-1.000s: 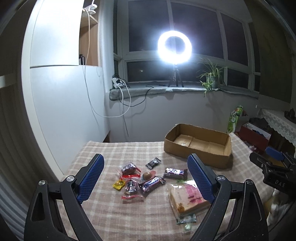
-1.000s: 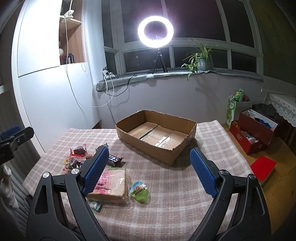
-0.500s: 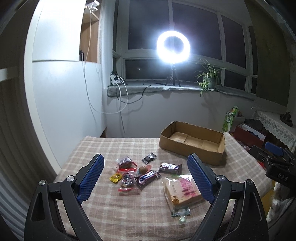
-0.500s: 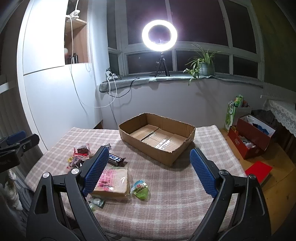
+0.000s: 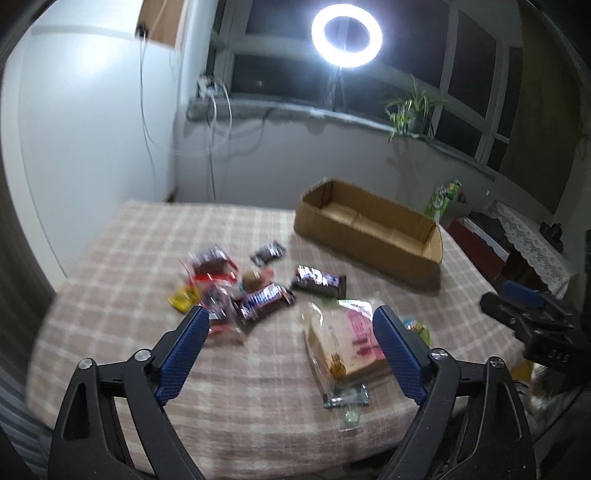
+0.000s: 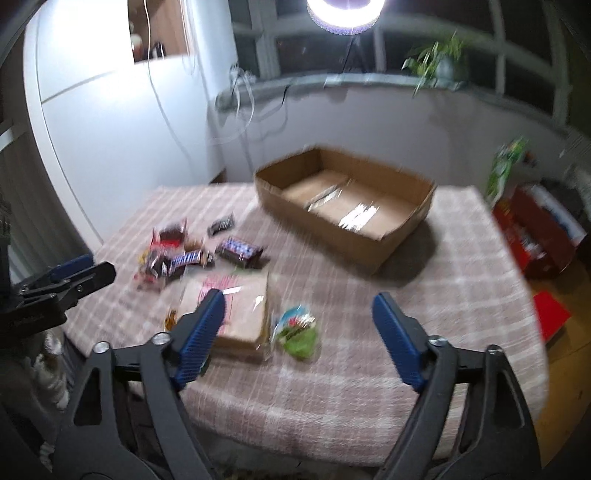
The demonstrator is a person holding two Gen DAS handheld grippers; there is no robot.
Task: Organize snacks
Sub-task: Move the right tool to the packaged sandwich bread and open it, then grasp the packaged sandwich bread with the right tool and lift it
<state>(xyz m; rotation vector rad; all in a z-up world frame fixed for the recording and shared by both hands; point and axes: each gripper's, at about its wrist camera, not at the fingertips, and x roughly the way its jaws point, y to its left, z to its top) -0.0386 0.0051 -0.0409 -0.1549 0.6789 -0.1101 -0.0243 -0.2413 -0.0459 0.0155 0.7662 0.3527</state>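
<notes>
An empty cardboard box [image 5: 369, 236] [image 6: 347, 210] stands at the far right of a checked tablecloth [image 5: 147, 258]. A pile of small snacks lies mid-table: two dark chocolate bars [image 5: 319, 282] [image 5: 264, 297], a red-edged packet [image 5: 212, 264] and a yellow candy [image 5: 183, 297]. A bagged bread pack [image 5: 347, 339] [image 6: 236, 306] lies near the front, with a green packet [image 6: 297, 326] beside it. My left gripper [image 5: 291, 350] is open above the front edge, empty. My right gripper [image 6: 297, 343] is open and empty, above the green packet.
A ring light [image 5: 345, 35] on a tripod and a potted plant [image 5: 410, 107] stand on the window sill. A white cabinet [image 5: 92, 129] is at the left. A red box [image 6: 539, 236] and a red sheet [image 6: 550, 315] lie on the floor at the right.
Both grippers have tilted down and moved closer over the table, so the snacks and box look larger. Nothing on the table has moved.
</notes>
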